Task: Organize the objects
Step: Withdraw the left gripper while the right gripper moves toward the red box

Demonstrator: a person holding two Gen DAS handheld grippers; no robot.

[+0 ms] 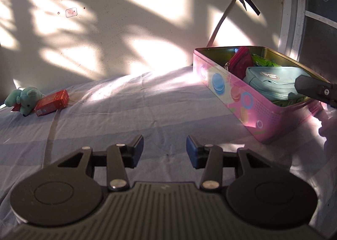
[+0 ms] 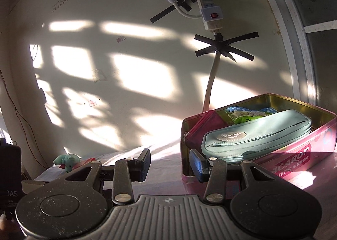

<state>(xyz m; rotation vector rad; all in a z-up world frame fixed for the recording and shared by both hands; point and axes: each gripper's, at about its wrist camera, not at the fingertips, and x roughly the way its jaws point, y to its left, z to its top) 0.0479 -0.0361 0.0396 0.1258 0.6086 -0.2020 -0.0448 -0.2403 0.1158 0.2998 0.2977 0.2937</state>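
A pink macaron tin [image 1: 248, 101] stands open on the bed at the right; it also shows in the right wrist view [image 2: 294, 162]. Inside lie a teal zip pouch [image 1: 271, 82] [image 2: 259, 134], a red pouch [image 1: 240, 61] [image 2: 202, 128] and green packets [image 2: 246, 117]. A teal plush toy [image 1: 24, 98] [image 2: 67, 161] and a red box [image 1: 51, 103] lie at the far left of the bed. My left gripper [image 1: 165, 145] is open and empty above the sheet. My right gripper [image 2: 170, 163] is open and empty, its right finger at the tin's near left corner.
The bed has a pale lilac striped sheet [image 1: 126, 113]. The wall behind carries a taped power strip [image 2: 207, 4] and cable [image 2: 211, 80]. A window frame [image 2: 294, 40] is at the right. A dark object [image 2: 9, 177] sits at the left edge.
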